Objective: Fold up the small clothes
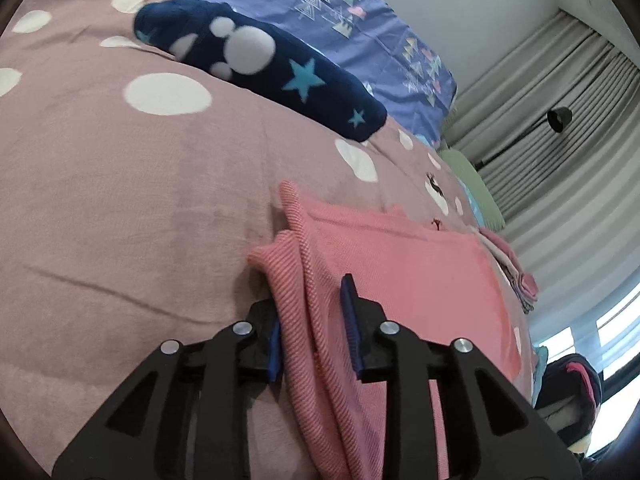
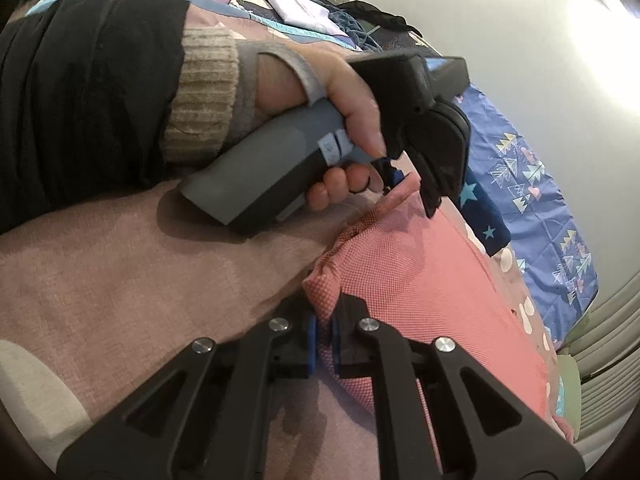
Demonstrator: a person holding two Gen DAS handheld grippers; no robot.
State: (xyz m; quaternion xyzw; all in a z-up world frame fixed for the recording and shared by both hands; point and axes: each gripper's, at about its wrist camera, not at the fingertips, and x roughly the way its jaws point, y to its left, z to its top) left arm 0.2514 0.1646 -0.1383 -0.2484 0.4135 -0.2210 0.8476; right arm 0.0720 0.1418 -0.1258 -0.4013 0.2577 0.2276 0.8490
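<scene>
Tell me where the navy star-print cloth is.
In the left wrist view, the navy star-print cloth lies upper centre on the dotted pink blanket, beyond the pink garment.

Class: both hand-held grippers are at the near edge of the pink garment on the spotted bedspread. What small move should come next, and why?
Probably close the left hand-held gripper on the folded edge. Its pads straddle the pink garment with a gap on one side, while the right hand-held gripper already pinches its corner; both need a grip before lifting.
</scene>
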